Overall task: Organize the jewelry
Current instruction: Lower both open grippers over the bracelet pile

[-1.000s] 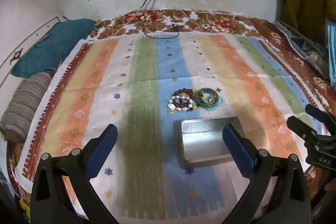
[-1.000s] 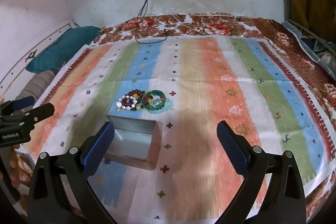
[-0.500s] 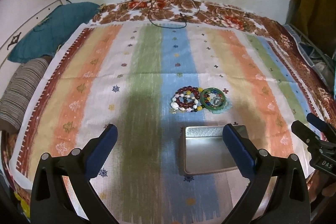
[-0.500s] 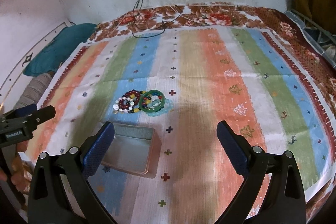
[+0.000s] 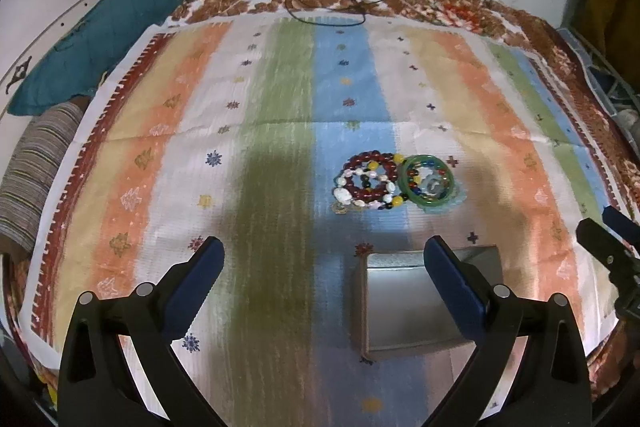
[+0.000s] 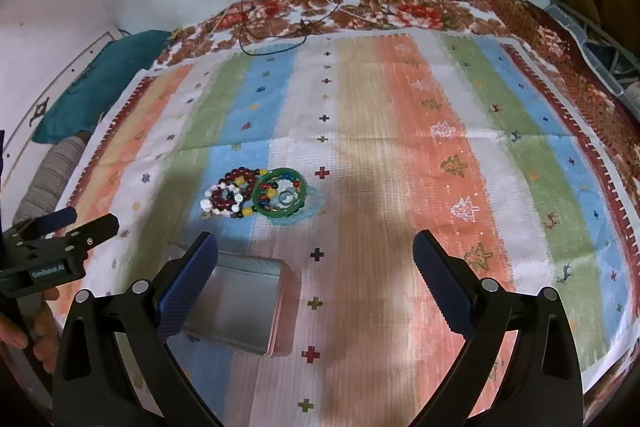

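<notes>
A bed spread with a striped multicolour cloth (image 5: 280, 131) against a white wall. An open rectangular silver tin (image 5: 404, 307) lies nearest; just beyond it sit touching beaded bracelets (image 5: 370, 181) and a green bangle (image 5: 428, 181). Left tongs (image 5: 324, 275) and right tongs (image 6: 316, 267) both gape wide, empty, hovering short of the tin; the left appears marginally nearer the jewelry.
</notes>
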A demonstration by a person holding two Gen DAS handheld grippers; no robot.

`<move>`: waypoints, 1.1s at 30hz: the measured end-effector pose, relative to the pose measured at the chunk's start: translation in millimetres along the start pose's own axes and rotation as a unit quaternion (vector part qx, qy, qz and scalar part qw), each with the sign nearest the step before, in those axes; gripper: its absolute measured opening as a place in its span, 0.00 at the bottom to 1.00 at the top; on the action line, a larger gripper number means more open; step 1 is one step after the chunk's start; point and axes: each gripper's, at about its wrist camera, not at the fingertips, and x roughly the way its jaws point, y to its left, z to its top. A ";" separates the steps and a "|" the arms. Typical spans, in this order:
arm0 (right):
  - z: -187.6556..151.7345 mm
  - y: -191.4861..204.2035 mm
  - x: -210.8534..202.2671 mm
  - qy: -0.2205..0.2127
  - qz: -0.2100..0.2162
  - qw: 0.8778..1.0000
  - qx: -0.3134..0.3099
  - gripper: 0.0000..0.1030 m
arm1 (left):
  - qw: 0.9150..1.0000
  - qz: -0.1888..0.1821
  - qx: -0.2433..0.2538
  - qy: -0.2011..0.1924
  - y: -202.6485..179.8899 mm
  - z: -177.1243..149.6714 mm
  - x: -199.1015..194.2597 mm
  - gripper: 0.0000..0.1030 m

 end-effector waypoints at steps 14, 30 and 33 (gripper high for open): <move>14.7 6.3 34.1 0.028 -0.013 0.999 -0.007 0.96 | 1.000 0.006 0.002 0.014 -0.1 14.9 35.7 0.94; 25.6 5.5 78.7 0.065 -0.005 0.998 0.018 0.96 | 0.999 -0.013 -0.012 0.047 3.9 26.0 77.1 0.91; 27.3 9.1 86.5 0.072 0.004 0.997 0.015 0.96 | 0.997 -0.038 -0.022 0.055 6.8 27.8 86.6 0.91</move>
